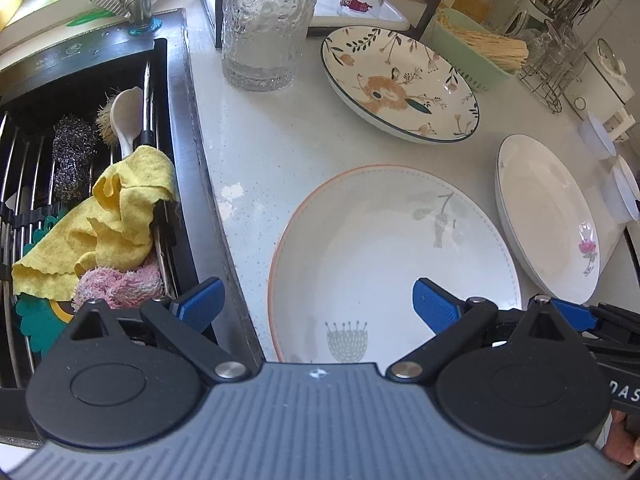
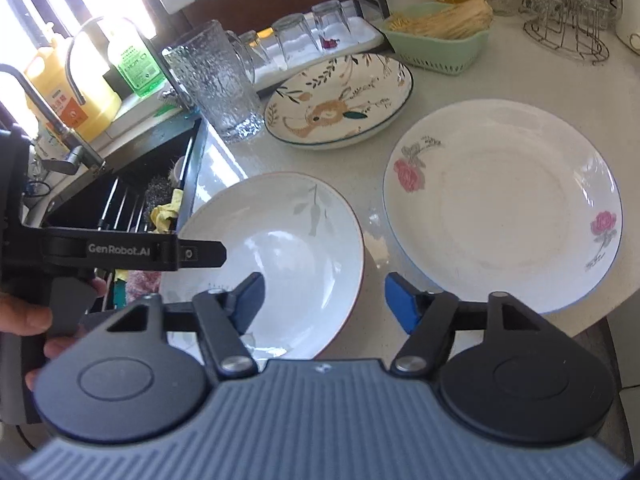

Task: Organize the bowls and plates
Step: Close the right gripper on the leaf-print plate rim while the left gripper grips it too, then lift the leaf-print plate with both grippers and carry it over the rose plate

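Three plates lie on the pale counter (image 1: 260,152). The nearest one is a white deep plate with an orange rim (image 1: 392,248) (image 2: 280,248). My left gripper (image 1: 318,304) stands open astride its left rim, one finger over the sink edge and the other over the plate's inside. My right gripper (image 2: 326,302) is open astride the plate's right rim, and neither pad presses on it. Behind lies a rabbit-patterned plate (image 1: 400,84) (image 2: 340,108). A white plate with roses (image 1: 548,216) (image 2: 500,204) lies to the right.
A black sink (image 1: 100,60) with a wire rack holds a yellow cloth (image 1: 116,224), a scourer and a spoon. A tall textured glass (image 1: 264,24) (image 2: 216,80) stands behind the plates. Further back are a green basket (image 2: 444,44), a tray of upturned glasses and a wire rack.
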`<state>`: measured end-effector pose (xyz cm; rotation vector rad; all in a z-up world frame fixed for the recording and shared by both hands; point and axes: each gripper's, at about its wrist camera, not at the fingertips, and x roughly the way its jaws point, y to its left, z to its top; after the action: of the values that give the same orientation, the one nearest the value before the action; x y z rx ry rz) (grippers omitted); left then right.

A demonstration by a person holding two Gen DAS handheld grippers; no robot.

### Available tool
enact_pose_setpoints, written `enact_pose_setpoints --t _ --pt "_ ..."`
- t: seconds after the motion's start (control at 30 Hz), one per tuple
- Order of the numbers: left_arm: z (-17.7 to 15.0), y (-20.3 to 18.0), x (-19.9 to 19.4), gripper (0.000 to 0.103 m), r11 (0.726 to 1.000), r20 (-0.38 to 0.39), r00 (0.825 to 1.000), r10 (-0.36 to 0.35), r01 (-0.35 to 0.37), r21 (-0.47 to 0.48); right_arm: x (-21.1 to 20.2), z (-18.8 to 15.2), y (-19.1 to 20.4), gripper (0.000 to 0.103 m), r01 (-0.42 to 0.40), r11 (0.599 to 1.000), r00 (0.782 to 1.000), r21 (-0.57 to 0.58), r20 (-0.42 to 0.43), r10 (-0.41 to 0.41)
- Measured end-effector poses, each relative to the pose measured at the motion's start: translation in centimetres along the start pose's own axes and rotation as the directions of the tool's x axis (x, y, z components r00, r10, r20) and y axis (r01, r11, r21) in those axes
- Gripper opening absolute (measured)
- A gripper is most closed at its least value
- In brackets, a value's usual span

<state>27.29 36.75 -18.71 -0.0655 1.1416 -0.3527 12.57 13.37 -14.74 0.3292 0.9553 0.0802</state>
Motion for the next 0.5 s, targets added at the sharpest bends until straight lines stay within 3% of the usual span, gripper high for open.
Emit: enact_pose_setpoints --t 0.2,0.23,0.37,0.5 --pt "-0.1 0.3 0.1 0.099 1.0 0.012 1.0 -0.001 0.001 0.011 1.9 -0.6 -1.2 0.029 0.026 0.994 0.999 0.107 -0.032 -0.023" --pt "0.0 0.4 0.2 0.093 1.0 0.011 1.0 -0.013 0.013 0.007 2.2 -0.6 -1.3 0.024 0.028 0.993 0.999 0.117 -0.034 -0.024" --pt "0.2 0.5 0.2 0.071 1.0 0.02 0.999 -0.028 0.028 0.01 2.7 -0.9 -1.6 0.019 0.031 0.987 0.999 0.159 -0.035 -0.026" --pt "0.5 0.3 0.7 0.068 0.998 0.003 0.998 -0.06 0.06 0.028 2.9 -1.0 -1.8 0.018 0.026 0.98 0.999 0.197 -0.024 -0.021"
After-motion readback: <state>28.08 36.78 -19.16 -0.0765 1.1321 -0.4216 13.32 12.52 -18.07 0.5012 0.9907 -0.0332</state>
